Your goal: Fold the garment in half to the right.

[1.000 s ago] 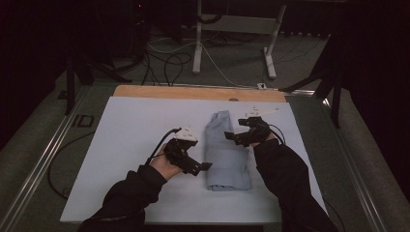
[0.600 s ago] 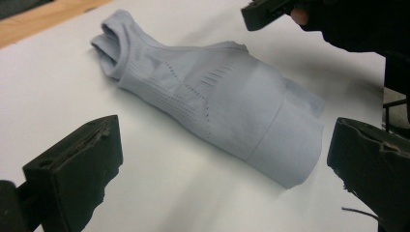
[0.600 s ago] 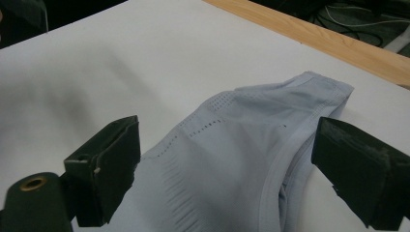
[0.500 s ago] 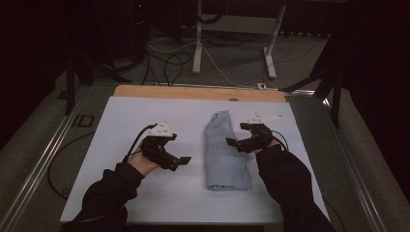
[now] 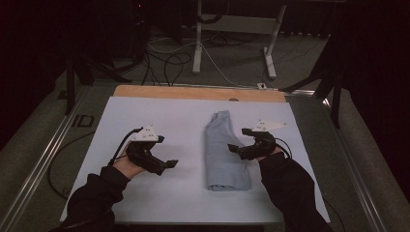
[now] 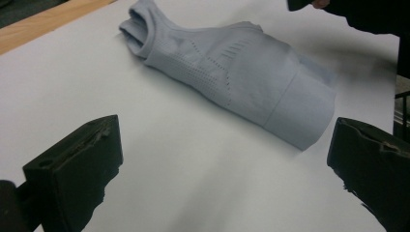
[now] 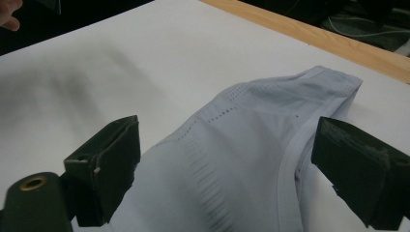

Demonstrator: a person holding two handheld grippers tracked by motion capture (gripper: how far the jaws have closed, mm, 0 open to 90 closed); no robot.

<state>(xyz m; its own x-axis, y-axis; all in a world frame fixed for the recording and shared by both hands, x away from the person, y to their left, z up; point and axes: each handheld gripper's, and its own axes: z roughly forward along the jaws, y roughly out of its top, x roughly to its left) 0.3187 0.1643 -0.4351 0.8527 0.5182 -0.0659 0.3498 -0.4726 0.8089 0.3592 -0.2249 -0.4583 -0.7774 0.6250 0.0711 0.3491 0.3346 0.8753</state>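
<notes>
**Folded top on the sheet, both grippers empty: between folds**

The pale blue-grey knitted top [image 5: 225, 152], with its perforated pattern and ribbed hem band, is lying folded into a long narrow strip on the white paper-covered table [image 5: 159, 111]. It is sitting right of the table's centre, collar end pointing toward the far wooden edge strip [image 5: 198, 93] and hem end toward the person.

The left gripper [image 5: 162, 164] is hovering over bare sheet, well apart from the top, its jaws standing wide apart with nothing between them. In the left gripper view the top [image 6: 232, 72] is lying ahead, untouched, with the hem band nearest.

The right gripper [image 5: 234, 151] is hanging at the top's right edge, about midway along its length. Its jaws are also standing wide apart and holding nothing; in the right gripper view the fabric [image 7: 241, 159] is lying between and beneath the two black pads, without a grip on it.

Judgement: the lengthwise fold looks done, and the hands are positioning for another fold or a smoothing pass.

The next move is likely calling for:
- the left gripper coming in to the top's near left corner;
- the right gripper dropping onto the hem edge and pinching all the layers at once;
- both lifting together, so the strip is not splaying open.
</notes>
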